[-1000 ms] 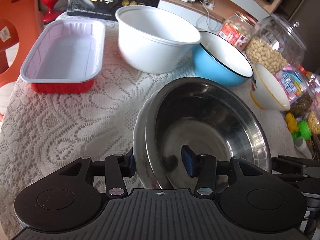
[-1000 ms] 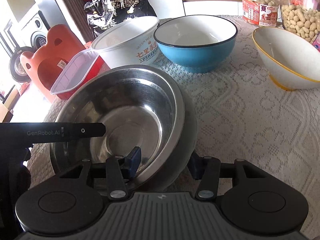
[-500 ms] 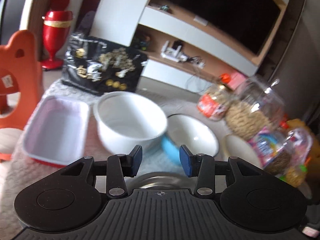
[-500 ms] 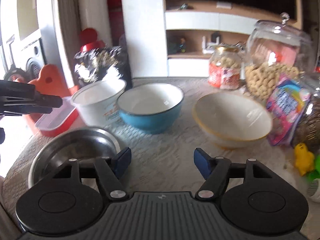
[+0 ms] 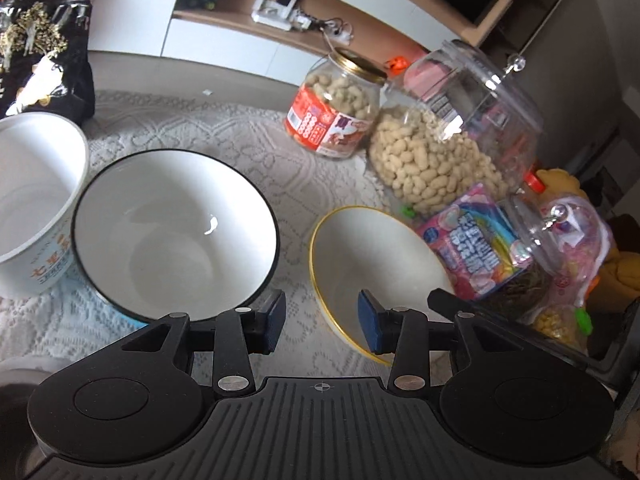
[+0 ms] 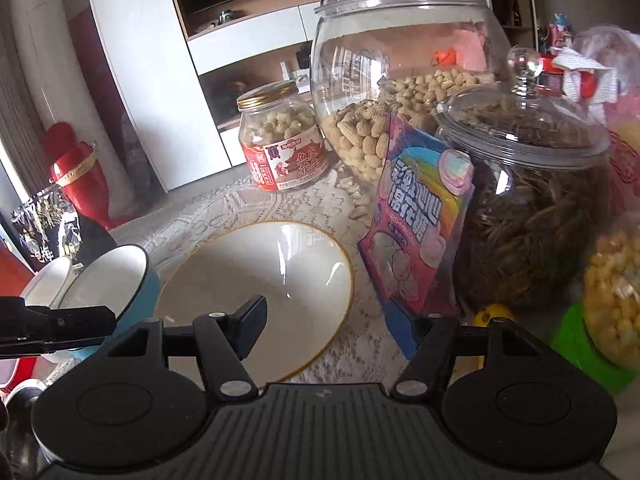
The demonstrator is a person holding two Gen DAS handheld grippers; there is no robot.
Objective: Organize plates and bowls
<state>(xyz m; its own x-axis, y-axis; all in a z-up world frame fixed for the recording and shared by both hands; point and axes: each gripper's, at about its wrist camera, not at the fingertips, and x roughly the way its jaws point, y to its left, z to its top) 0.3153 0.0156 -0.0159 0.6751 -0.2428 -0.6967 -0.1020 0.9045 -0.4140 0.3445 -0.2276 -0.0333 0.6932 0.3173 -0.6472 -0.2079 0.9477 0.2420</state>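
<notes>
Grippers both off the steel bowl now: left gripper [image 5: 322,322] empty, fingers apart; right gripper [image 6: 340,326] empty, fingers closing, over yellow-rimmed bowl [image 6: 256,284] mid-bench, likely next pick.

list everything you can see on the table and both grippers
gold-rimmed bowl: 1, white, on the lace cloth ahead of both grippers
blue bowl: 1, white inside with black rim, left of the gold-rimmed bowl
paper tub: 1, white with print, far left
steel bowl: 1, only its edge shows, lower left
peanut jar: 1, red label and gold lid, at the back
large clear jar: 1, lidded, holds peanuts
second clear jar: 1, lidded, dark contents
marshmallow bag: 1, pink and blue, leaning on the jars
black snack bag: 1, far left, back
lace tablecloth: 1, cream
left gripper: black, blue pads, empty
right gripper: black, closing, empty
</notes>
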